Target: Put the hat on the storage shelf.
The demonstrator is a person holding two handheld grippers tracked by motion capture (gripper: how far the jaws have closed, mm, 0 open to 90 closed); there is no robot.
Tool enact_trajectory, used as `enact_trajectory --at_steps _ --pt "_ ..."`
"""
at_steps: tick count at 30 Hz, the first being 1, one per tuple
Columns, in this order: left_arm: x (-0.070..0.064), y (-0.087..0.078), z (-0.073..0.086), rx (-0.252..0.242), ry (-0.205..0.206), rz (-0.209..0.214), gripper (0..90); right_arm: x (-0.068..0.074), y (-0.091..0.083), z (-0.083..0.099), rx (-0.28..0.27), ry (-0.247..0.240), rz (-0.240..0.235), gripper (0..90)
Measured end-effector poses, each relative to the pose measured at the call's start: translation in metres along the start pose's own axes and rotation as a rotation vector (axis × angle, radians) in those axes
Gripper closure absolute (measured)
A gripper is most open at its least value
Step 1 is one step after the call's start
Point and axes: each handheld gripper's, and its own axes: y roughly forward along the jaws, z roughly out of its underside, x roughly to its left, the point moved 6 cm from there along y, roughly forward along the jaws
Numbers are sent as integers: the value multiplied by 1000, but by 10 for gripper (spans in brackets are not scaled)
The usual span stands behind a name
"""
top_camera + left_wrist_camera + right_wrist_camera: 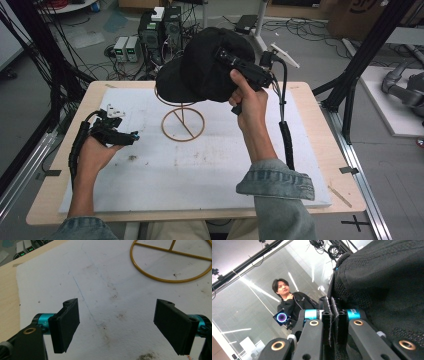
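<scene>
The right hand-held gripper is holding a black cap above the gold wire stand, which is resting on the white mat covering the worktop. In the right gripper view, the jaws are pressed together on a fold of the cap's knit fabric, so the pinch appears secure. The left hand-held gripper is resting low on the mat, left of the stand, with its jaws spread wide and holding nothing; the left gripper view shows bare mat between them and the stand's ring base beyond.

The step in hand appears to be seating the cap on, or lifting it off, the stand's upper loop. To do this well:

- Keep the pinch closed until the crown is resting fully on the loop.
- Move the cap straight along the stand's upright, avoiding sideways drag, since the light wire frame is likely to tip.
- Consider steadying the ring base with the free gripper.
</scene>
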Motion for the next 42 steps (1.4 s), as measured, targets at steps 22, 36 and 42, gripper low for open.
enact_trajectory --at_steps 22,36,42 --pt "2 -2 3 0 -1 1 209 -29 47 39 61 -1 57 887" --pt "4 -4 3 -6 -10 1 209 -55 62 65 142 -64 180 886" --pt "5 -4 4 -6 -10 1 209 -60 64 71 158 -107 229 884"
